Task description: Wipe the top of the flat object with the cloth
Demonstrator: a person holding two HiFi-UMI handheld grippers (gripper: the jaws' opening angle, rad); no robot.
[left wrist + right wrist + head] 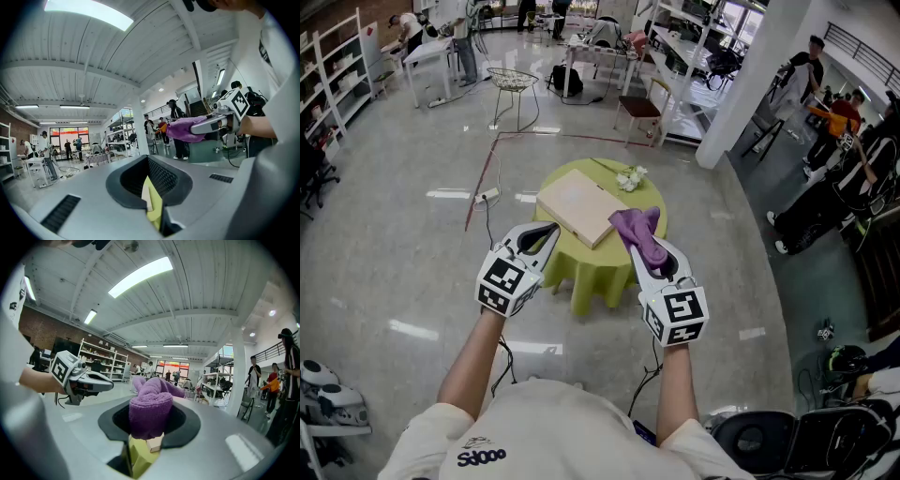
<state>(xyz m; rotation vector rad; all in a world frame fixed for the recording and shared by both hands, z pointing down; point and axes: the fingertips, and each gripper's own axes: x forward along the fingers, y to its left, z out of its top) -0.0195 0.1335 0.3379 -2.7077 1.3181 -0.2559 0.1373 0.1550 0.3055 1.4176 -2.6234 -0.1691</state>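
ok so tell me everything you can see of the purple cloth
The purple cloth is a soft, fuzzy, terry-like rag, bunched and folded over itself. It is clamped in the right claw: a thick roll bulges at the claw's mouth and a loose tail stands beyond the tips. Nothing else touches it. It looks held in the air over the near right edge of the beige flat board on the yellow-green table, not yet laid down.

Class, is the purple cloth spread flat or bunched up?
Bunched: the purple cloth is wadded in a lump between the right gripper's jaws.
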